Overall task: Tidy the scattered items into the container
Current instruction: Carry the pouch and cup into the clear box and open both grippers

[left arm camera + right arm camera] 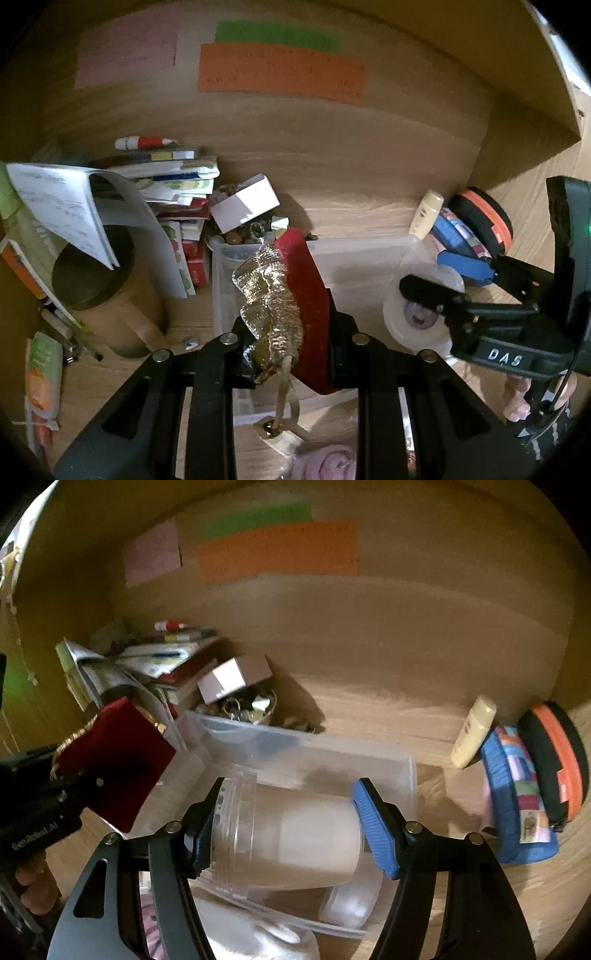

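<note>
Left gripper [291, 354] pinching red velvet pouch with gold mesh [306, 295], right gripper [284, 834] clamping frosted plastic jar [295, 838], both above clear plastic bin [369, 753] on wooden desk [369, 709].

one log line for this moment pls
left gripper: shut on red pouch with gold trim | right gripper: shut on clear jar | both over clear bin | nothing released yet

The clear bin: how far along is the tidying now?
Done: the clear bin looks nearly empty. In hand: left claw grips a red pouch, right claw a clear jar, both over it. Left: cream tube, blue pouch.
</note>
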The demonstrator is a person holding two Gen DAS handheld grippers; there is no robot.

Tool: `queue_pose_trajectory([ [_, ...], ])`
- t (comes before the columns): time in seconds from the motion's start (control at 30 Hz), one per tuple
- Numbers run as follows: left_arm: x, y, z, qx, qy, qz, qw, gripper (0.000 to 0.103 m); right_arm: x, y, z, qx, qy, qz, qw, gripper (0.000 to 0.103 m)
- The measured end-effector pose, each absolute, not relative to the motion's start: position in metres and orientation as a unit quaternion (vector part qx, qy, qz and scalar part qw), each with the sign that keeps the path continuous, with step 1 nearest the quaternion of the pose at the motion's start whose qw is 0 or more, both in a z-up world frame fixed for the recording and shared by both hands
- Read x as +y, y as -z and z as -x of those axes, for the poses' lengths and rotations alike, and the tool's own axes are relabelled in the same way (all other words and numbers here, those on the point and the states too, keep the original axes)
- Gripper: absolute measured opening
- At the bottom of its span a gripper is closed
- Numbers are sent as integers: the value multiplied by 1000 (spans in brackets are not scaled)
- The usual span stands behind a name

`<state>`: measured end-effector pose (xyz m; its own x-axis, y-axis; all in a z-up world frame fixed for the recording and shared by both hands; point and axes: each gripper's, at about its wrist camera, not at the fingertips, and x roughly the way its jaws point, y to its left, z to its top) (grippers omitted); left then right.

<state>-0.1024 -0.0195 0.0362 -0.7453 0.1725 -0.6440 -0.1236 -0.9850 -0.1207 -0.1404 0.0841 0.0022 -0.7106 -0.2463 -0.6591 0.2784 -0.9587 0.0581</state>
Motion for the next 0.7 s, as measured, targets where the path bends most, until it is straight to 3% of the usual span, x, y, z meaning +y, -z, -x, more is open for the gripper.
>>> queue_pose_trajectory([
  [0.7,-16,8,129,-6,-918,390,68,24,67,33,148,52,907,-388,154,64],
])
